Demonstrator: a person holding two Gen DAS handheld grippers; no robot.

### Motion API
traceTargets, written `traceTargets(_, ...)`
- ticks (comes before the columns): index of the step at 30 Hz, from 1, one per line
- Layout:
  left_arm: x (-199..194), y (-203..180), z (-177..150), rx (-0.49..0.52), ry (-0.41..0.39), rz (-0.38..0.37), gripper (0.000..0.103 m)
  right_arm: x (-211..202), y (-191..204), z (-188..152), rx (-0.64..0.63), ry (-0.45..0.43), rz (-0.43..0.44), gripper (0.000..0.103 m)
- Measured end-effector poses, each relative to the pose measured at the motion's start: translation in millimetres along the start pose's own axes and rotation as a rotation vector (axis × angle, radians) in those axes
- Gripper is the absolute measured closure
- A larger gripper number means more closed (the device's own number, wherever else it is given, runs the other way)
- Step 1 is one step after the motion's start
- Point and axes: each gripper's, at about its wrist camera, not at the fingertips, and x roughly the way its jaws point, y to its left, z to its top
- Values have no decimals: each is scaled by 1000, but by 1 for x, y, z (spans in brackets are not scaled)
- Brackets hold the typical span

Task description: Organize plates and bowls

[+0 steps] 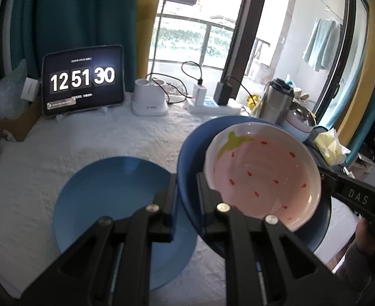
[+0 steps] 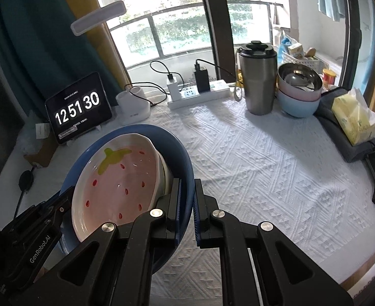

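Left wrist: left gripper (image 1: 186,199) jaws clenched on blue bowl (image 1: 187,158) rim; strawberry dish (image 1: 263,176) nested inside, blue plate (image 1: 105,191) on surface below. Right wrist: right gripper (image 2: 186,205) clamps opposite rim (image 2: 187,176); two-sided hold likely keeps stack level.

Deep, dark blue glazed bowl (image 1: 187,158) held up off the white tablecloth, tilted, clamped at opposite rims. Nested inside: a glossy ceramic dish (image 1: 261,176) painted like a pink strawberry, with red seed flecks and a green leafy top, leaning against the blue wall rather than sitting flat. Flat, round, light blue plate (image 1: 116,204) lay on the cloth just beside and below the lifted bowl. Back by the window, stacked: shiny steel bowl (image 2: 300,77) in a pink one (image 2: 298,94) in a pale blue one (image 2: 298,107), all upright.
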Motion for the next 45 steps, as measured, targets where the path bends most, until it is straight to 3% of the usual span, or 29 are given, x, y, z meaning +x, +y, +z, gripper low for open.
traceTargets(20,-24,68,7,-50,-27,44,90,10,71,3,-67,-2,41,93)
traceTargets(45,-18,148,-7,-128,15,117,90,61,150,-9,-143,88,73,93)
